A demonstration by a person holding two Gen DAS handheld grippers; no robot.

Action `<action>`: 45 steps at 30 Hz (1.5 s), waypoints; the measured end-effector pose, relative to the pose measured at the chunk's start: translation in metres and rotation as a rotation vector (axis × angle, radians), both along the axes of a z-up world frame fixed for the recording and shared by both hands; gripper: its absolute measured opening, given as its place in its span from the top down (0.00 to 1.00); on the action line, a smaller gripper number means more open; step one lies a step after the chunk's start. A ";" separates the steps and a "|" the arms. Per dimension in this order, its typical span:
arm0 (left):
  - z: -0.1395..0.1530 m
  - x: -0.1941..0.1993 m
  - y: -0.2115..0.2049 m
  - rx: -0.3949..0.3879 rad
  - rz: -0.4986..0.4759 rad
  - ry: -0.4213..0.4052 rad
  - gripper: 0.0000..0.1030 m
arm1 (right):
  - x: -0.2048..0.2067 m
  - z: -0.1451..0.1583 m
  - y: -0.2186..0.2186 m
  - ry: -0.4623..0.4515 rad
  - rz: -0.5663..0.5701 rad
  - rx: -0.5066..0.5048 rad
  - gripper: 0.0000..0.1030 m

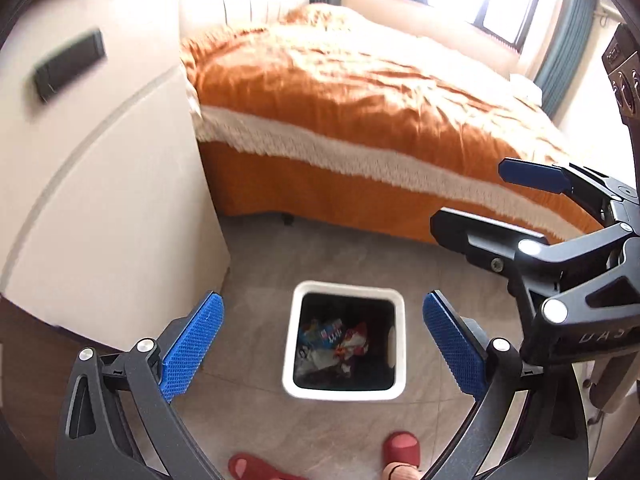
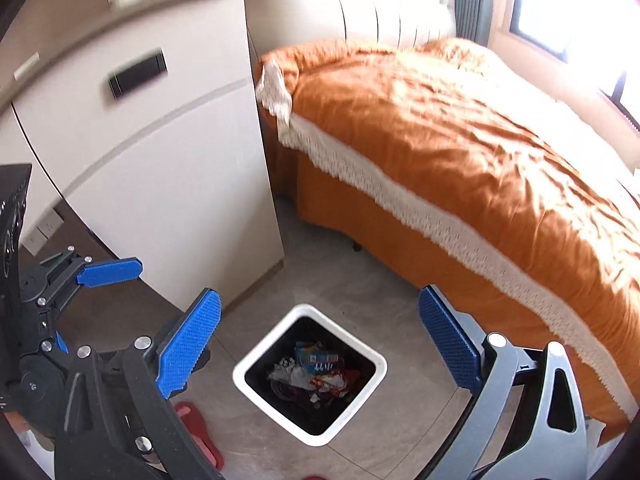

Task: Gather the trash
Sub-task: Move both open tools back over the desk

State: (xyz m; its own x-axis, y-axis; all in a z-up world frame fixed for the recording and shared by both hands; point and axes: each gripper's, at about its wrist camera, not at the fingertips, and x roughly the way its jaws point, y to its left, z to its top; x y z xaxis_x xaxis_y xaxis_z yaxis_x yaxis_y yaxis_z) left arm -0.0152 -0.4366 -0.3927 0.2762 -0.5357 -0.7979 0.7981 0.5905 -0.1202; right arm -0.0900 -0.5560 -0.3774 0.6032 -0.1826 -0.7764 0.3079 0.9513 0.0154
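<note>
A white square trash bin (image 1: 292,344) with a black liner stands on the floor below both grippers; it also shows in the right wrist view (image 2: 256,360). Crumpled wrappers and packets (image 1: 336,344) lie inside it, also seen in the right wrist view (image 2: 316,372). My left gripper (image 1: 320,344) is open and empty, high above the bin. My right gripper (image 2: 320,344) is open and empty too, above the bin; it appears at the right of the left wrist view (image 1: 476,200). The left gripper shows at the left of the right wrist view (image 2: 108,272).
A bed with an orange cover (image 1: 360,92) stands behind the bin. A white cabinet (image 1: 100,184) with a dark handle stands to the left. Red slippers (image 1: 402,448) are on the grey tiled floor near the bin.
</note>
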 end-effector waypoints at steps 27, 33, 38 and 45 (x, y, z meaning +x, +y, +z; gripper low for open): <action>0.265 0.066 0.200 -0.182 0.425 -0.269 0.05 | 0.095 0.269 0.147 -0.394 0.260 -0.057 0.04; 0.290 0.089 0.264 -0.198 0.547 -0.329 0.05 | 0.142 0.297 0.210 -0.451 0.368 -0.052 0.04; 0.310 0.104 0.316 -0.179 0.633 -0.372 0.05 | 0.171 0.317 0.257 -0.504 0.445 -0.025 0.04; 0.325 0.121 0.365 -0.151 0.783 -0.419 0.05 | 0.209 0.337 0.311 -0.537 0.587 0.013 0.04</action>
